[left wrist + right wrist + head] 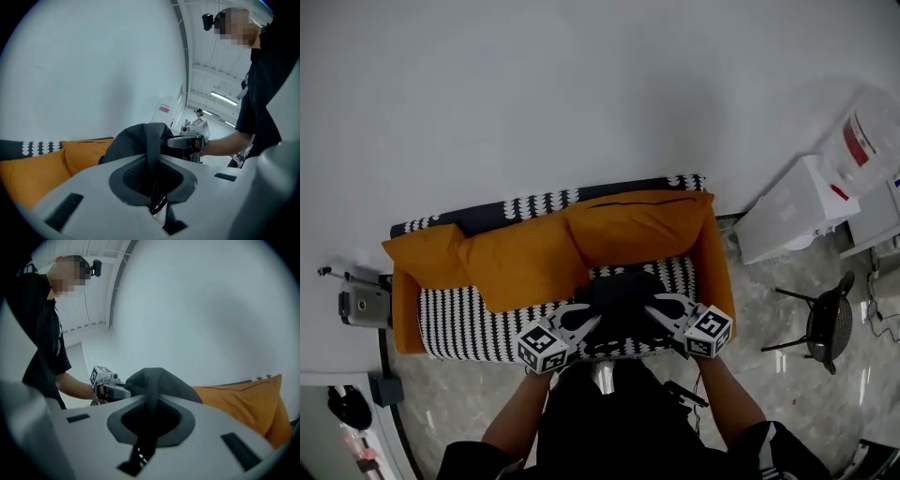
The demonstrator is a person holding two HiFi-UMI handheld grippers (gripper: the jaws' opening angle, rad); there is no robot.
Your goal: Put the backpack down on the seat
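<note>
My left tool (pixel 587 317) and right tool (pixel 660 306) each clench the backpack (pixel 623 287) over the seat (pixel 464 328) at twelve o'clock. I judge the lowering is in hand; next, both must release.

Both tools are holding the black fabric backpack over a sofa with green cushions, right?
Not quite. The soft cushions are orange, not green, as the head view shows. The rest holds: the left tool and the right tool are both shut on the black fabric backpack, over the black-and-white patterned sofa.
</note>
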